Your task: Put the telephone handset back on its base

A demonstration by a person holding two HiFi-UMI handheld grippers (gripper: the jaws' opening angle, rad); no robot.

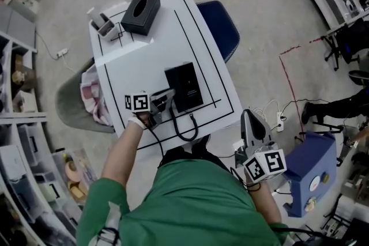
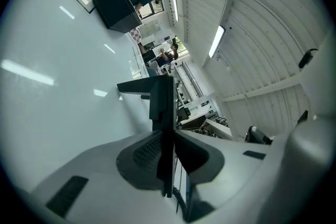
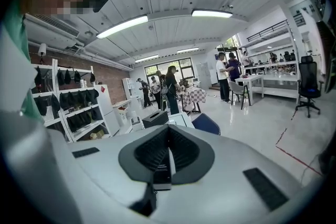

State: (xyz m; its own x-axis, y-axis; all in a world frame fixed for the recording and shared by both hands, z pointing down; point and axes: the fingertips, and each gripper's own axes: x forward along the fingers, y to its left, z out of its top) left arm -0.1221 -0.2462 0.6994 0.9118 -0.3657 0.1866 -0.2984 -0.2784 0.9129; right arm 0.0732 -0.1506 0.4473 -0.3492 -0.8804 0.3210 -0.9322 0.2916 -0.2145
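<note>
Right tongs are shut, empty; only the left tongs' own view shows them clamping the handset.

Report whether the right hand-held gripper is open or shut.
Shut: the right hand-held gripper shows its jaws pressed together, nothing between them.

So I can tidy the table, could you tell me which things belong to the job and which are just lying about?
Job: telephone handset in the left gripper; telephone base; black cord.
Lying about: black tissue box; small grey holder; blue chair.
</note>
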